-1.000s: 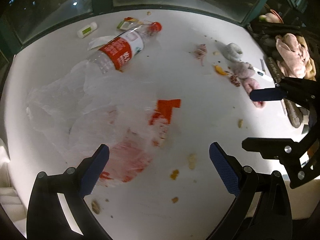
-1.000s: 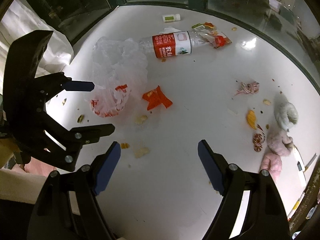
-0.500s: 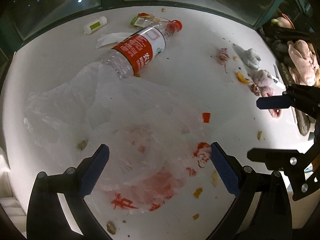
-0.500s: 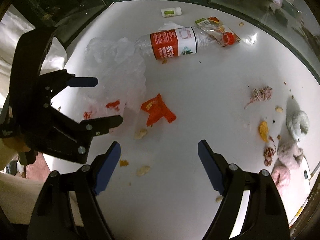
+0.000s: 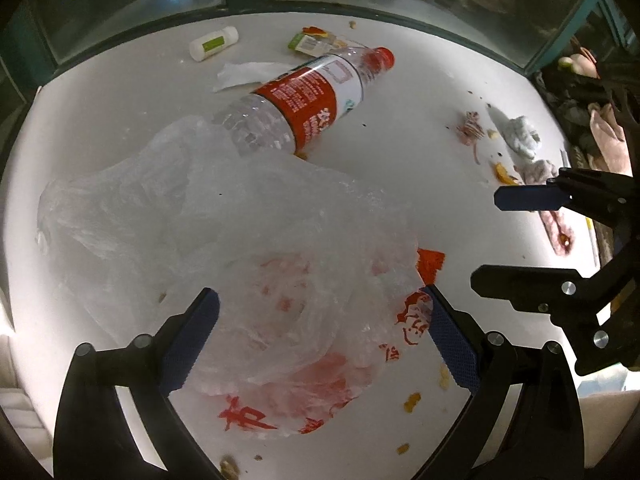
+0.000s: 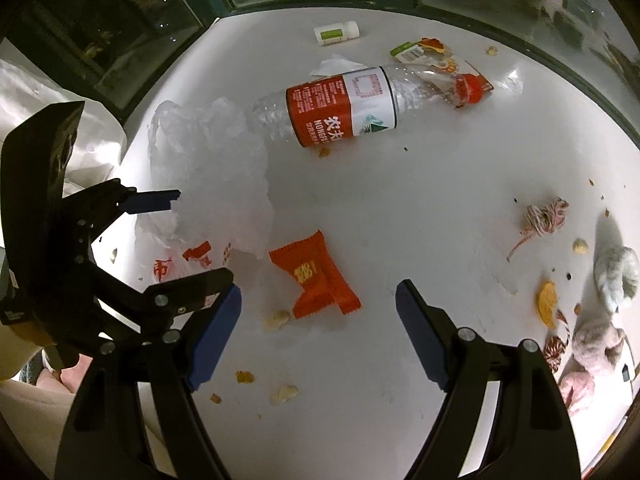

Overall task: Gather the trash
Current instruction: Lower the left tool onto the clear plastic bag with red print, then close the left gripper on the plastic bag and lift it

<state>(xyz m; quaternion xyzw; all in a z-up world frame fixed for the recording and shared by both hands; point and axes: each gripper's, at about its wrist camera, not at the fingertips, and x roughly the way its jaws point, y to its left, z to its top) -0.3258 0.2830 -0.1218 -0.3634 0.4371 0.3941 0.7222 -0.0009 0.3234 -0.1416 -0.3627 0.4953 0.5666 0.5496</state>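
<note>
A crumpled clear plastic bag (image 5: 248, 240) with red print lies on the white table; it also shows in the right wrist view (image 6: 216, 184). My left gripper (image 5: 324, 336) is open, its jaws on either side of the bag's near end. An empty plastic bottle (image 5: 308, 100) with a red label lies behind the bag, also seen in the right wrist view (image 6: 352, 104). A red wrapper (image 6: 316, 276) lies just ahead of my open, empty right gripper (image 6: 320, 336); its corner peeks out beside the bag (image 5: 430, 264).
A small white tube (image 6: 336, 34), a paper scrap (image 5: 248, 74), a snack packet (image 6: 436, 56), yarn (image 6: 544, 216), orange peel (image 6: 546, 304), fluffy lumps (image 6: 616, 272) and crumbs (image 6: 280, 318) litter the table (image 6: 440, 184). Dark glass panes edge the far side.
The left gripper has moved forward and lower over the plastic bag, which now sits between its jaws. The right gripper has moved closer to the red wrapper.
</note>
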